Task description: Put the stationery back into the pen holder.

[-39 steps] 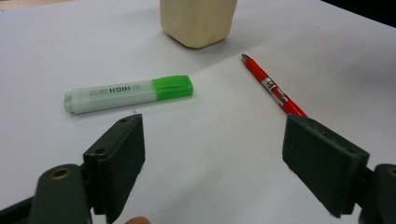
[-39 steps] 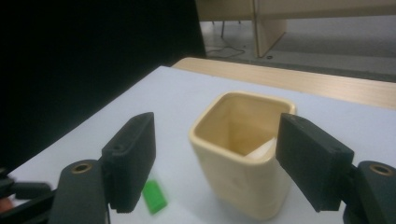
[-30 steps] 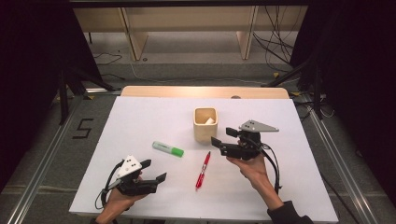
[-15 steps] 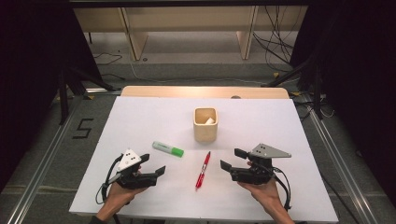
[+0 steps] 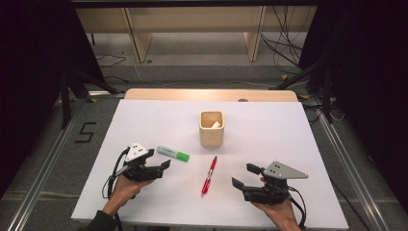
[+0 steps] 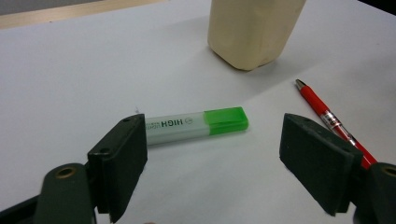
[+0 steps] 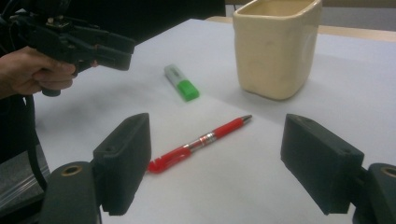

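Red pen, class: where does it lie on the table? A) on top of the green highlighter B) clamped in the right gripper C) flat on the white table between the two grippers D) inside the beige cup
C: the red pen lies flat on the white table, between the left gripper and the right gripper, both open and clear of it.

On the table [image 5: 144, 125], the cup [image 5: 211, 129] stands near the centre. The pen [image 5: 209, 174] lies at its 6 o'clock, well apart; the highlighter [image 5: 173, 153] at its 8 o'clock. The left gripper [image 5: 158, 160] is just beside the highlighter's near end, at the pen's 9 o'clock; the right gripper [image 5: 244, 176] at the pen's 3 o'clock.
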`<state>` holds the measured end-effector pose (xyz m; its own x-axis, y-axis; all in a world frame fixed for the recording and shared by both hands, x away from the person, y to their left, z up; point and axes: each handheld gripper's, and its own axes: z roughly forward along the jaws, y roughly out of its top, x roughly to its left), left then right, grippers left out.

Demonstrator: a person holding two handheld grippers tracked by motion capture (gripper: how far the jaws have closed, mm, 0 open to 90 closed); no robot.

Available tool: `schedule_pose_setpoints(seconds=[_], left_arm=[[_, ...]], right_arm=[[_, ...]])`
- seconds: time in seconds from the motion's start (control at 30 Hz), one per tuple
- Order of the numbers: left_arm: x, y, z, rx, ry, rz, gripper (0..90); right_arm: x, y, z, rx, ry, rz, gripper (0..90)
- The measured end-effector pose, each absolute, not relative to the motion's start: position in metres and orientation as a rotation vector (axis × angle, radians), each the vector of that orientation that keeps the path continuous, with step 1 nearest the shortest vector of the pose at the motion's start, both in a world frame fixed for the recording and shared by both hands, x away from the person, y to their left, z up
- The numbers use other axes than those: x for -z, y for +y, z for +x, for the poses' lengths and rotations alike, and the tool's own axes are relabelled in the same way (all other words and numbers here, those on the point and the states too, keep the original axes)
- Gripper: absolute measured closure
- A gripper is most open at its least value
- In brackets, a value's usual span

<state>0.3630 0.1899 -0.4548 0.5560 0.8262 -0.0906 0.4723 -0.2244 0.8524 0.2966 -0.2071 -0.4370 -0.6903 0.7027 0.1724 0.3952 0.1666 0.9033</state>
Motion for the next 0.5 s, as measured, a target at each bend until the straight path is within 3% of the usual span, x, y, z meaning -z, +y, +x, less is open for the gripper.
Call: schedule_pose_setpoints(seconds=[0.33, 0.5], left_arm=[[0.446, 0.190, 0.381, -0.489, 1.070, 1.880, 23.5], [0.443, 0.192, 0.390, -0.500, 1.078, 1.871, 28.8]], right_arm=[[0.445, -0.218, 0.287, -1.517, 2.149, 1.057, 25.1], [0.449, -0.217, 0.283, -1.507, 2.157, 1.058, 24.7]])
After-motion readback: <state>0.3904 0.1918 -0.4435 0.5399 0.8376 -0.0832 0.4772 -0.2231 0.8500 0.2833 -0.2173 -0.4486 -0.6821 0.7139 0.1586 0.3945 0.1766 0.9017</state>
